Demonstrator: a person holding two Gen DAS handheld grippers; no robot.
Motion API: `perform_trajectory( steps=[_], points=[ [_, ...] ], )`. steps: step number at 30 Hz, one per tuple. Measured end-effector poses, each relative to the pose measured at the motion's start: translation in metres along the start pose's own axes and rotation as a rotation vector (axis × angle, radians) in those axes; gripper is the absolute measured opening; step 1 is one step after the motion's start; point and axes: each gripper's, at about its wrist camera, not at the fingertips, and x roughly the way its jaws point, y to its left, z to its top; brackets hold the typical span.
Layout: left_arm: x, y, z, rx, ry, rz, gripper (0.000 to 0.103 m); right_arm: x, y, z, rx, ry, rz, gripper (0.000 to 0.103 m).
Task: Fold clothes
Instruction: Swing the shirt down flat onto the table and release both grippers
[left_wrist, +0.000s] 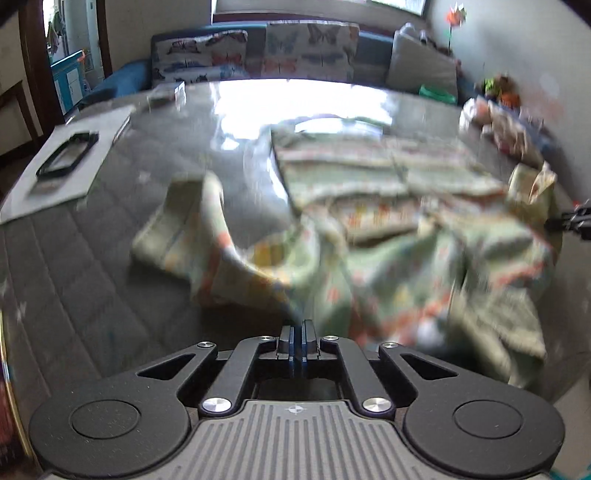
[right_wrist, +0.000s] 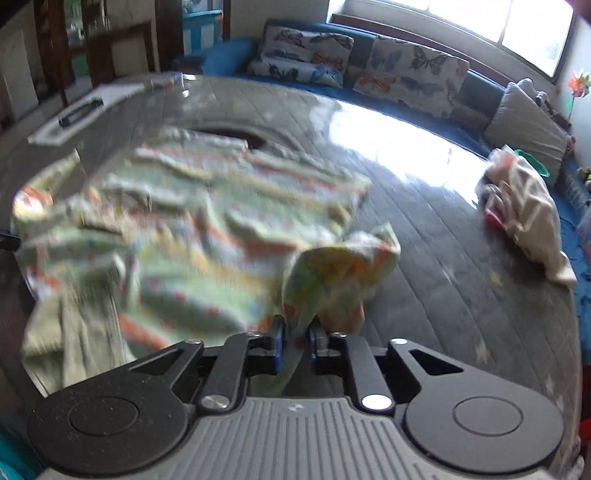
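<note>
A pale green garment (left_wrist: 369, 229) with orange and yellow prints lies rumpled and partly folded on the grey quilted table (left_wrist: 92, 277); both views are motion-blurred. My left gripper (left_wrist: 297, 328) is shut, with the garment's near edge running into its tips. In the right wrist view the same garment (right_wrist: 192, 229) spreads to the left, and a bunched corner (right_wrist: 332, 273) rises just ahead of my right gripper (right_wrist: 295, 332). Its jaws stand a little apart, with a strip of the cloth hanging loosely through the gap. The right gripper's tip (left_wrist: 576, 218) also shows at the left wrist view's right edge.
A white board with a black tray-like object (left_wrist: 68, 158) lies at the table's far left. Another heap of pale clothes (right_wrist: 524, 206) sits at the far right edge. Behind the table runs a blue sofa with butterfly cushions (right_wrist: 306, 55).
</note>
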Motion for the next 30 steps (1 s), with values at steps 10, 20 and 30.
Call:
perform_trajectory(
  steps=[10, 20, 30],
  points=[
    [-0.030, 0.005, -0.015, 0.005, -0.093, 0.026, 0.010, -0.060, 0.035, -0.031, -0.147, -0.149, -0.011, 0.030],
    [-0.026, -0.049, 0.003, 0.083, -0.172, -0.120, 0.031, -0.031, 0.107, -0.028, -0.233, -0.157, 0.291, 0.049],
    [0.024, -0.097, 0.003, 0.118, -0.126, -0.278, 0.031, -0.008, 0.125, -0.039, -0.239, -0.110, 0.272, 0.009]
  ],
)
